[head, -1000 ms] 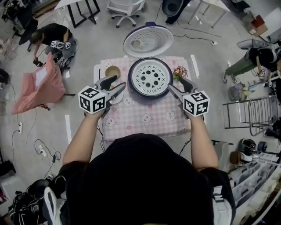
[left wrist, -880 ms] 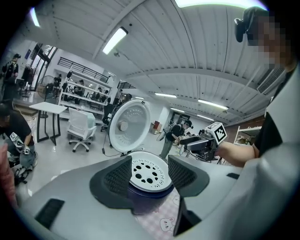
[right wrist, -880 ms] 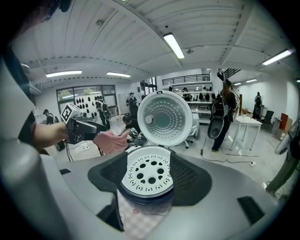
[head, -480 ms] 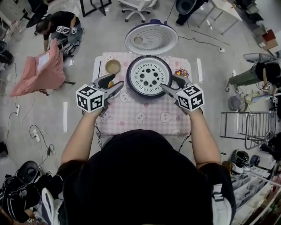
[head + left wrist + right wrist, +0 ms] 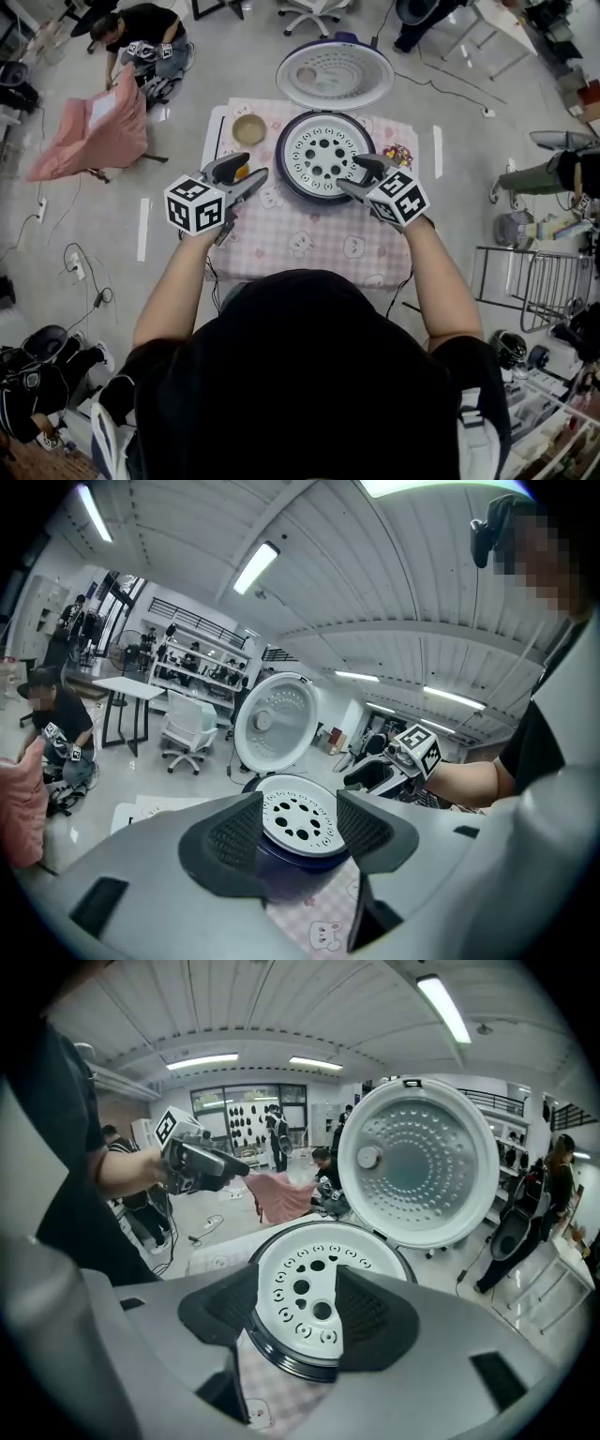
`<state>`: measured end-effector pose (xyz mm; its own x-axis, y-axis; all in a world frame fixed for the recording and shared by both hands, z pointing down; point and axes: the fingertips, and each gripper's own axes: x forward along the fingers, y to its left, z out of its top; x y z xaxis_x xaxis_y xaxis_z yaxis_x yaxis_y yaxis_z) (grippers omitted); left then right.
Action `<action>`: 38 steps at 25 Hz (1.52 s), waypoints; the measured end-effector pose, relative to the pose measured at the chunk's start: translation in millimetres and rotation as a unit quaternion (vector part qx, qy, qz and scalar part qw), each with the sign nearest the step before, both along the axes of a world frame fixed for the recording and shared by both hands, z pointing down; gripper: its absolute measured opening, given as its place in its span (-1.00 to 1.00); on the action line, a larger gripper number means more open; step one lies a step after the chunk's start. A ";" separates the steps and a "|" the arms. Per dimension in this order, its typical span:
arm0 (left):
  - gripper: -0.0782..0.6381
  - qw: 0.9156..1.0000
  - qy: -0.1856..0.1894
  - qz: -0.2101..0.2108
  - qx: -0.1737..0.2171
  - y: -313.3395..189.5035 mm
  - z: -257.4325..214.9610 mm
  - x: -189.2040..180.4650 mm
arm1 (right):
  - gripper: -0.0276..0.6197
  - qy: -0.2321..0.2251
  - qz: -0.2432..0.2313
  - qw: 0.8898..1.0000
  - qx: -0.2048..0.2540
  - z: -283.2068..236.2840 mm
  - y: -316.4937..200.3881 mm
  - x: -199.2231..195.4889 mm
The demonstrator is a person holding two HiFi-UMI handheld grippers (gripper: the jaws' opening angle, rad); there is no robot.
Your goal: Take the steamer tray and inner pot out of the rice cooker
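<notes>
The rice cooker (image 5: 283, 167) stands on the table with its lid (image 5: 335, 75) tipped back. The white, hole-dotted steamer tray (image 5: 323, 155) lies in its mouth. My left gripper (image 5: 253, 169) hovers open just left of the cooker, apart from it. My right gripper (image 5: 350, 174) is at the cooker's right rim, over the tray's edge. Its jaws have just been closing a little but stand open, pressing on nothing. The left gripper view has the tray (image 5: 295, 819) beyond the open jaws, and so does the right gripper view (image 5: 305, 1288).
A pink checked cloth covers the table (image 5: 309, 248). A small tan bowl (image 5: 248, 128) sits at the back left and a little flower bunch (image 5: 398, 153) right of the cooker. A crouching person (image 5: 141, 33) and pink fabric (image 5: 89, 131) are on the floor far left; a metal rack (image 5: 534, 281) stands right.
My right gripper has rolled and come down and in, from beside the cooker to its right rim. The left gripper has hardly moved.
</notes>
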<state>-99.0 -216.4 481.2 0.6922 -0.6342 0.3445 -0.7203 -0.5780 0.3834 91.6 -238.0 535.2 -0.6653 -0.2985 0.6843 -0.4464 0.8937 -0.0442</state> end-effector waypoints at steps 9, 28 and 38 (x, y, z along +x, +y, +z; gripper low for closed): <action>-0.08 1.000 0.003 -0.025 -0.007 4.9 11.0 -9.8 | -0.08 0.063 -0.130 0.989 -0.042 34.7 29.1 -28.4; -0.08 0.998 0.018 -0.044 -0.028 16.7 33.0 -17.8 | -0.03 0.193 -0.299 0.927 -0.115 97.1 68.4 -50.8; -0.08 0.998 0.019 -0.046 -0.033 17.2 37.9 -18.7 | -0.09 0.276 -0.308 0.902 -0.125 119.9 64.5 -29.4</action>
